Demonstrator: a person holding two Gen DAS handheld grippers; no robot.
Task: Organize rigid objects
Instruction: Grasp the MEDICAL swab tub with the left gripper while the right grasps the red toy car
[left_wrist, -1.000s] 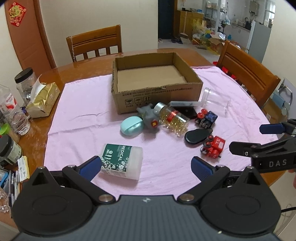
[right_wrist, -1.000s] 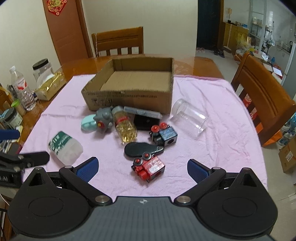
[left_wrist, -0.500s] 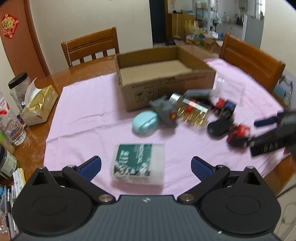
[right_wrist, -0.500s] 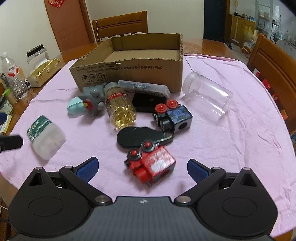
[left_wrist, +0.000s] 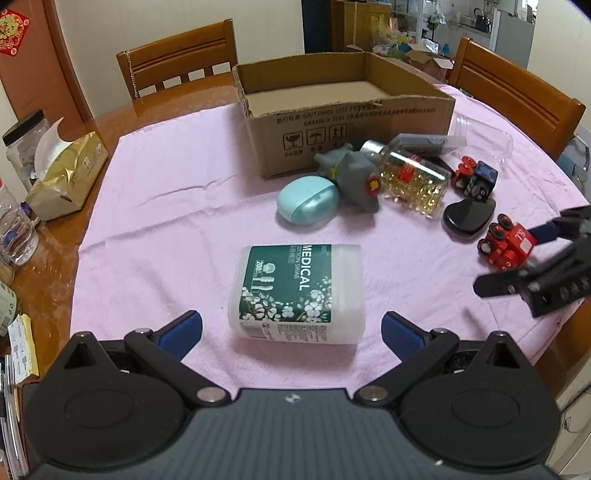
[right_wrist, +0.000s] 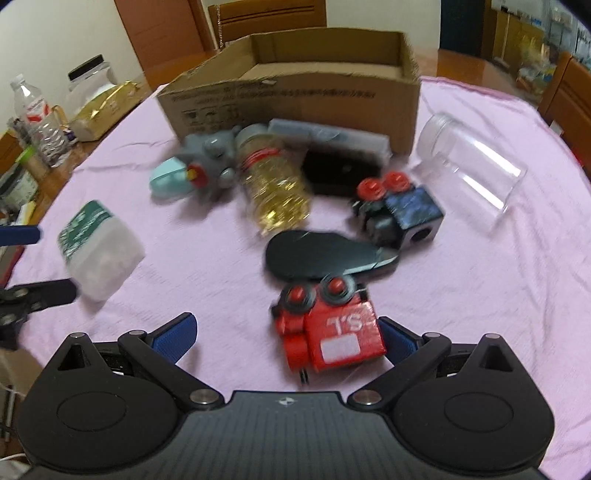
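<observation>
An open cardboard box (left_wrist: 343, 110) stands on a pink cloth, empty inside. My left gripper (left_wrist: 291, 326) is open, its jaws either side of a medical swab box (left_wrist: 299, 291) lying flat. My right gripper (right_wrist: 288, 334) is open around a red toy train (right_wrist: 328, 328), which sits against the right finger; the gripper also shows in the left wrist view (left_wrist: 532, 258). In front of the cardboard box lie a teal case (left_wrist: 308, 199), a grey toy (left_wrist: 354, 177), a capsule bottle (left_wrist: 410, 177), a black case (left_wrist: 469, 216), a blue toy train (right_wrist: 399, 212) and a clear jar (right_wrist: 472, 170).
A gold bag (left_wrist: 62, 177), jars and water bottles (left_wrist: 16, 229) crowd the table's left edge. Wooden chairs (left_wrist: 181, 55) stand behind the table and at its right (left_wrist: 517, 92). A flat grey box (right_wrist: 328, 138) leans by the cardboard box.
Both grippers moved forward and down. The left now straddles the swab box; the right now has the red train between its fingers. Both stayed open.
</observation>
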